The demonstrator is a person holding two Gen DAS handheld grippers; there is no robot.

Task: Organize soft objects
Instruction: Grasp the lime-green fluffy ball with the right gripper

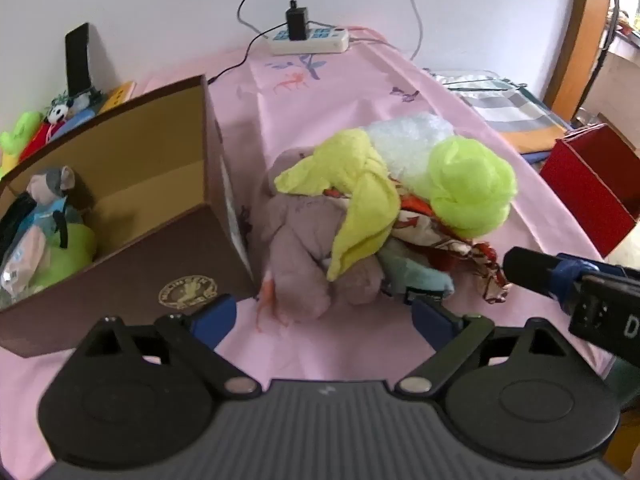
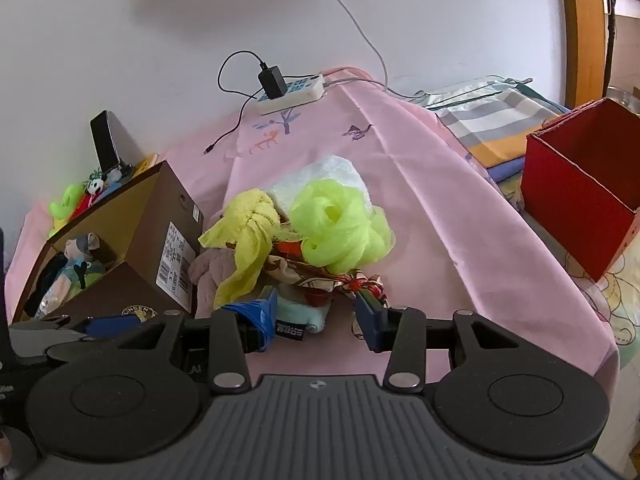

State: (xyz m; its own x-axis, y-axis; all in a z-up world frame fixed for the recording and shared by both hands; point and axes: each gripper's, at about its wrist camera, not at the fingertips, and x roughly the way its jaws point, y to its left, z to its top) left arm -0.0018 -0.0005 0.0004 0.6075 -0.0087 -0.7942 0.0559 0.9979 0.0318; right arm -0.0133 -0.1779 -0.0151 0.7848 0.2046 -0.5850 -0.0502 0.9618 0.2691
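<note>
A heap of soft things lies on the pink cloth (image 1: 352, 92): a mauve plush (image 1: 312, 248), a yellow-green cloth (image 1: 356, 188), a knotted neon mesh scarf (image 1: 468, 188), a white fluffy towel (image 1: 408, 140), a patterned scarf (image 1: 440, 236) and a teal towel (image 2: 302, 316). My left gripper (image 1: 324, 314) stands wide open just short of the plush. My right gripper (image 2: 314, 320) is open at the heap's near edge. The teal towel's end lies between its fingers (image 2: 262, 316), and the pads do not press on it. One right finger (image 1: 528, 272) shows beside the patterned scarf.
A brown cardboard box (image 1: 120, 264) stands left of the heap with several soft toys inside. A red box (image 2: 576, 200) sits at the right, off the pink cloth. A power strip (image 1: 308, 42) with cables lies at the back. Folded bedding (image 2: 492, 116) is far right.
</note>
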